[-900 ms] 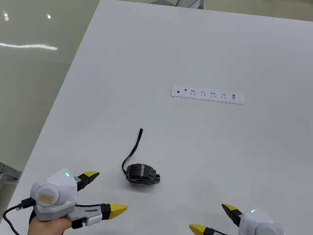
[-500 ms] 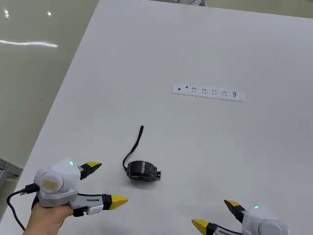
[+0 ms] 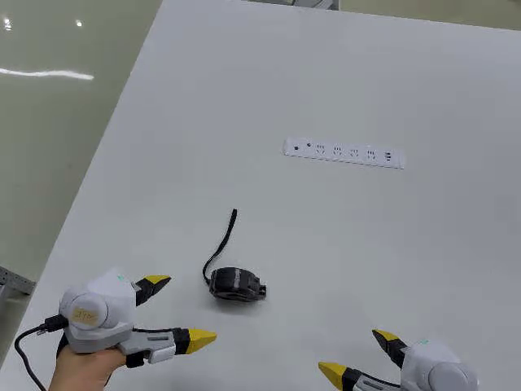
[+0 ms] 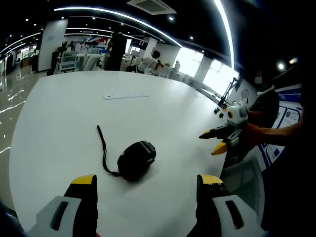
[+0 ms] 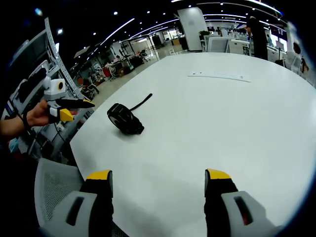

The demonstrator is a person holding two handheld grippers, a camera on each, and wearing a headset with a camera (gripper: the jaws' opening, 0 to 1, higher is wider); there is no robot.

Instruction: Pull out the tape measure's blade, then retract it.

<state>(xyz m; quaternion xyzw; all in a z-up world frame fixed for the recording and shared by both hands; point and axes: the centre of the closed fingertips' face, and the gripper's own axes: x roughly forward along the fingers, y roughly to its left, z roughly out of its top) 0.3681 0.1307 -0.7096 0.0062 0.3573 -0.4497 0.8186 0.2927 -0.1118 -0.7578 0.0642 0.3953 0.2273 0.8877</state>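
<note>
Well, tape measure (image 3: 234,285) on table (image 3: 326,81), L tool (image 3: 183,307), R tool (image 3: 356,352) spread

A small, rounded black tape measure (image 3: 236,285) is lying on the white workbench (image 3: 342,236), near its front edge and closer to the left edge than to the right. It is resting on its own, touching nothing else, with its blade wound inside the case. Its thin black wrist strap (image 3: 221,243) is trailing from the case's left side, curving away toward the far edge and lying flat.
</note>
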